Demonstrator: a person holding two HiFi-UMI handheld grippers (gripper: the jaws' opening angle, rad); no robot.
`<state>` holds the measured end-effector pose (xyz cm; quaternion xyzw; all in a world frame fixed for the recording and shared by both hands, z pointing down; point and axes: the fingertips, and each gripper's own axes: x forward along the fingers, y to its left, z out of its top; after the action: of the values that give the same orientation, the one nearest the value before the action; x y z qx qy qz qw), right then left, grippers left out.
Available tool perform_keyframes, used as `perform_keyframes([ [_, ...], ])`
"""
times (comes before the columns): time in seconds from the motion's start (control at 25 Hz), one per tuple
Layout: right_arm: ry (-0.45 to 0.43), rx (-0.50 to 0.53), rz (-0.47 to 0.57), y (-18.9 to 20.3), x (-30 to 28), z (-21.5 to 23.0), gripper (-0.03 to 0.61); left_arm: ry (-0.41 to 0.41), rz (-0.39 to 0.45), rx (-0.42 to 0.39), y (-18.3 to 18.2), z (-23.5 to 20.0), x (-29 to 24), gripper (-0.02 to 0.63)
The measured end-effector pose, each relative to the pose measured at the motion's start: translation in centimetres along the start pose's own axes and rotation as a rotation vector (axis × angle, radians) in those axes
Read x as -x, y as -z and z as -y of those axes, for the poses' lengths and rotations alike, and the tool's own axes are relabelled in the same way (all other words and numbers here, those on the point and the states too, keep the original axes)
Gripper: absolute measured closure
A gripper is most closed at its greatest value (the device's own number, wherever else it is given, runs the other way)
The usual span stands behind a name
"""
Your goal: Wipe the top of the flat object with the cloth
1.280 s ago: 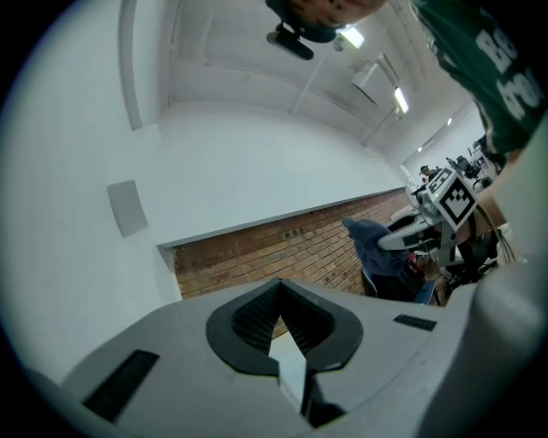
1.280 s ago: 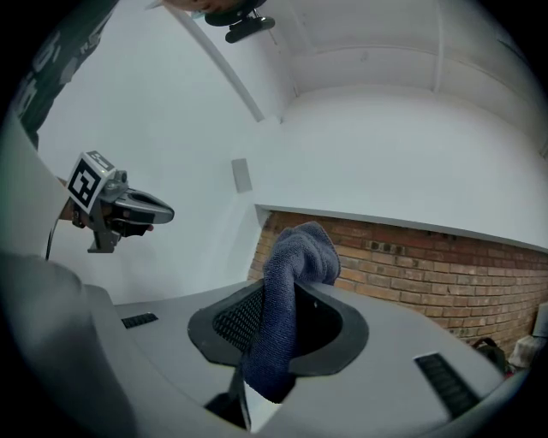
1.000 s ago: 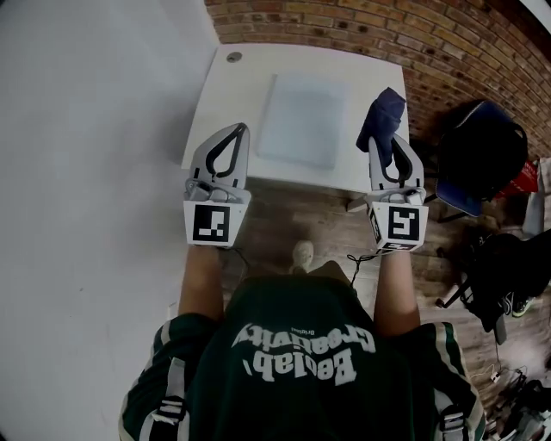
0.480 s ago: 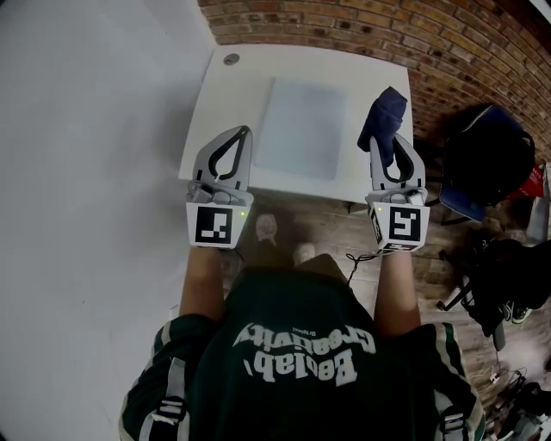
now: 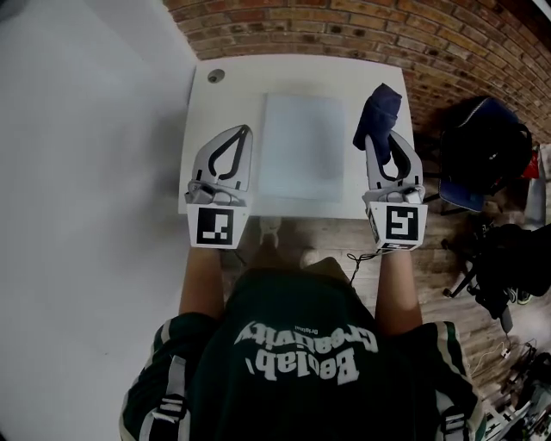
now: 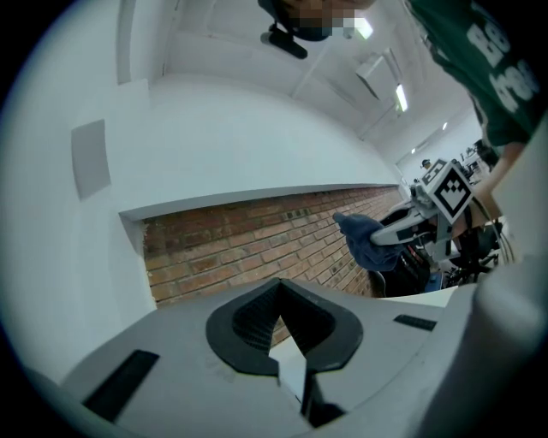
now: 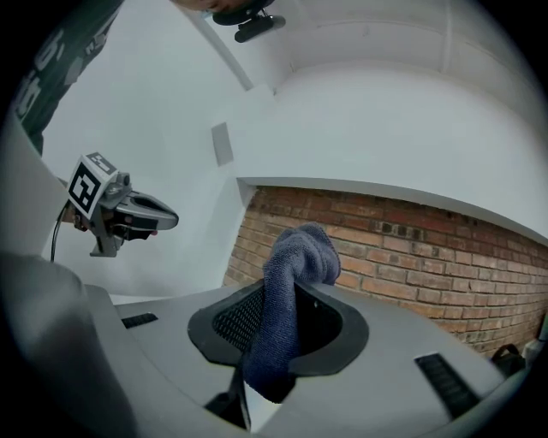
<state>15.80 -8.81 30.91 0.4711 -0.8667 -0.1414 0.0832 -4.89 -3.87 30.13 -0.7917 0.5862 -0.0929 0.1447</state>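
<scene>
A flat pale panel (image 5: 301, 146) lies in the middle of the white table (image 5: 215, 129). My right gripper (image 5: 380, 136) hangs over the table's right part, beside the panel. It is shut on a dark blue cloth (image 5: 377, 110), which bunches above the jaw tips (image 7: 300, 252). To the left of the panel is my left gripper (image 5: 242, 133), shut with its jaws meeting at the tip and nothing in them (image 6: 278, 289). Both grippers are tilted up toward the brick wall. From the left gripper view I see the right gripper (image 6: 411, 227) and the cloth (image 6: 364, 239).
A brick wall (image 5: 344, 26) runs behind the table and a white wall (image 5: 86, 172) lies to the left. A round hole (image 5: 215, 76) marks the table's back left corner. A dark bag (image 5: 482, 146) and other gear sit on the wooden floor at the right.
The person has moved toward the table, so both grippers now reach farther over its top. The cloth stays in the right gripper, and the left gripper stays shut.
</scene>
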Motion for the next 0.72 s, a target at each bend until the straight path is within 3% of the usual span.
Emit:
perform_keyframes([
  [0.4, 0.073, 0.003, -0.046, -0.5, -8.7, -0.9, 0.494, 0.105, 0.025, -0.005, 2.8, -6.7, -7.0, 0.618],
  [0.72, 0.104, -0.030, -0.053, -0.9, -12.6, -2.3, 0.494, 0.180, 0.053, 0.020, 4.5, -9.4, -9.9, 0.618],
])
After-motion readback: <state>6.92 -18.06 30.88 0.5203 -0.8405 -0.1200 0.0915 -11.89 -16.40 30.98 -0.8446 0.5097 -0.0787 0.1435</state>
